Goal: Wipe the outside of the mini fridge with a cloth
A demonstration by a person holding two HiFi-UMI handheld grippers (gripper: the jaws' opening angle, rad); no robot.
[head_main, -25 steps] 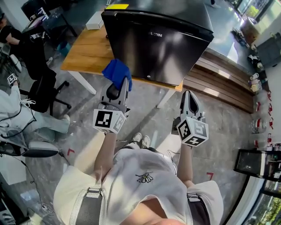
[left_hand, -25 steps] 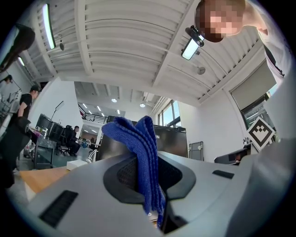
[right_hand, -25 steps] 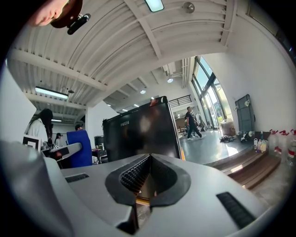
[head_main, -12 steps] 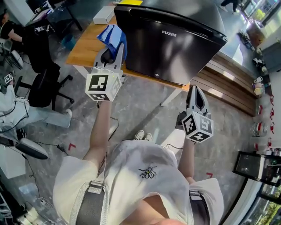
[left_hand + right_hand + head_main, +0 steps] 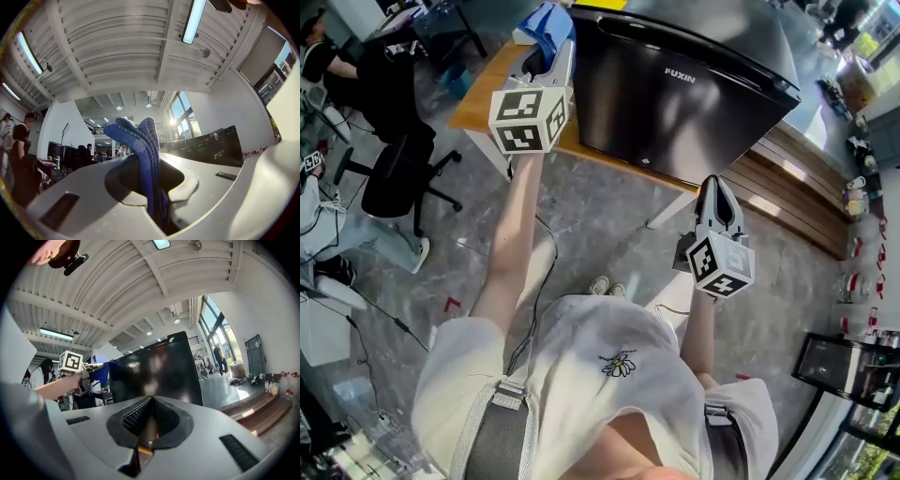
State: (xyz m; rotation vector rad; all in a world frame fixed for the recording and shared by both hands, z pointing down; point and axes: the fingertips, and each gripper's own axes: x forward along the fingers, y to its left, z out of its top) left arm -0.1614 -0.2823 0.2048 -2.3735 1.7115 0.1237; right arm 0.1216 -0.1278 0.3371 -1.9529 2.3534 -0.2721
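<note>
1. The left hand-held gripper (image 5: 560, 49) is clamped on a blue cloth (image 5: 545, 22). In the left gripper view the folded cloth stands up from between the closed jaws.
2. This hand-held gripper is raised at the upper left of the head view, at the end of an outstretched arm (image 5: 512, 230).
3. The cloth sits just beside the top left corner of the black mini fridge (image 5: 675, 98). No view shows whether the two touch.
4. The right hand-held gripper (image 5: 716, 184) has its jaws together with nothing between them.
5. It is at the right of centre in the head view, below the fridge's lower right corner and apart from it, pointing towards the fridge door.
6. The fridge stands on a wooden table (image 5: 480, 92) at the top of the frame, its glossy door facing the person.
7. A black office chair (image 5: 392, 180) stands on the grey floor (image 5: 581, 220) at the left edge.
</note>
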